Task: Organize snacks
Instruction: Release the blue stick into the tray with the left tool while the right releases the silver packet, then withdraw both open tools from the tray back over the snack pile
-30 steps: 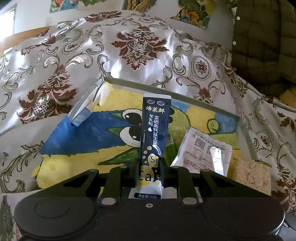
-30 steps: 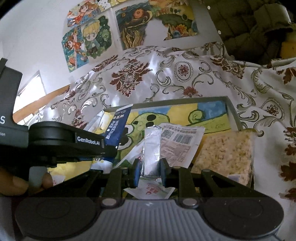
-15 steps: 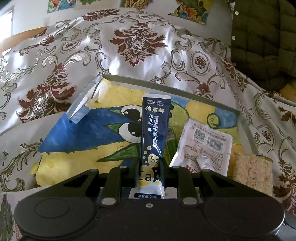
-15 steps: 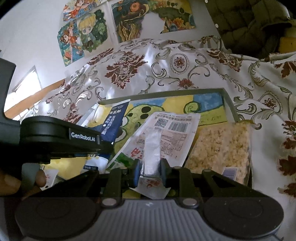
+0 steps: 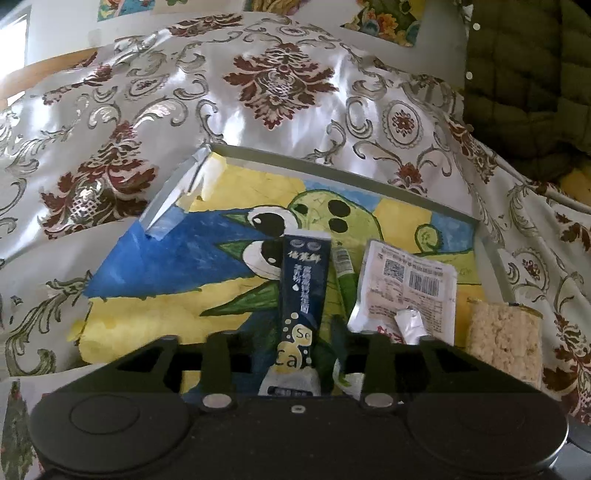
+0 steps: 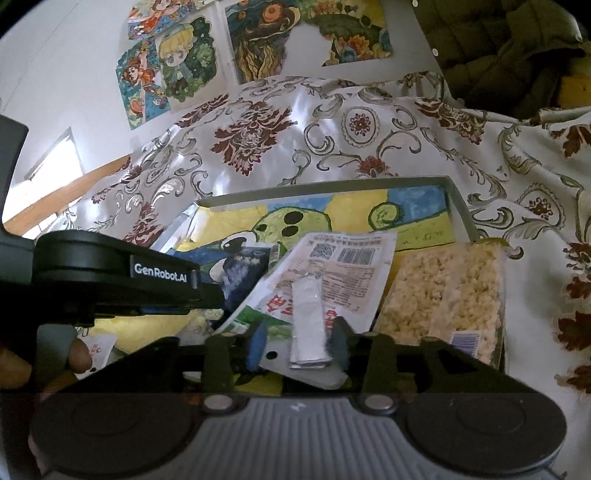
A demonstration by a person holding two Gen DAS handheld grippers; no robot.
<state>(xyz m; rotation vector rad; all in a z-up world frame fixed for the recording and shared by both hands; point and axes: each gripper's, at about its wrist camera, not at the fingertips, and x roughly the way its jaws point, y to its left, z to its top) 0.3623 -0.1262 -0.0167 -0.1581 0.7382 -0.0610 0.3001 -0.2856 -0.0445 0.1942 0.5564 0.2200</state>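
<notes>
A shallow tray (image 5: 332, 162) with a painted bird picture lies on the patterned cloth. My left gripper (image 5: 295, 354) is open; a dark blue stick sachet (image 5: 303, 291) lies loose between its spread fingers on the tray. My right gripper (image 6: 299, 343) is open around a white snack packet (image 6: 343, 269) with a folded silver flap (image 6: 308, 325), lying on the tray. The packet also shows in the left wrist view (image 5: 410, 288). A clear-wrapped puffed rice bar (image 6: 443, 299) lies at the tray's right edge. A green sachet (image 5: 345, 273) peeks from under the blue one.
The floral satin cloth (image 5: 258, 92) covers the surface around the tray. A dark green quilted jacket (image 5: 528, 74) hangs at the back right. Posters (image 6: 280, 33) hang on the wall. The left gripper's body (image 6: 110, 273) fills the left of the right wrist view.
Both grippers have opened and let go: the blue sachet and the white packet now lie on the tray. Both grippers moved lower and forward over the tray.
</notes>
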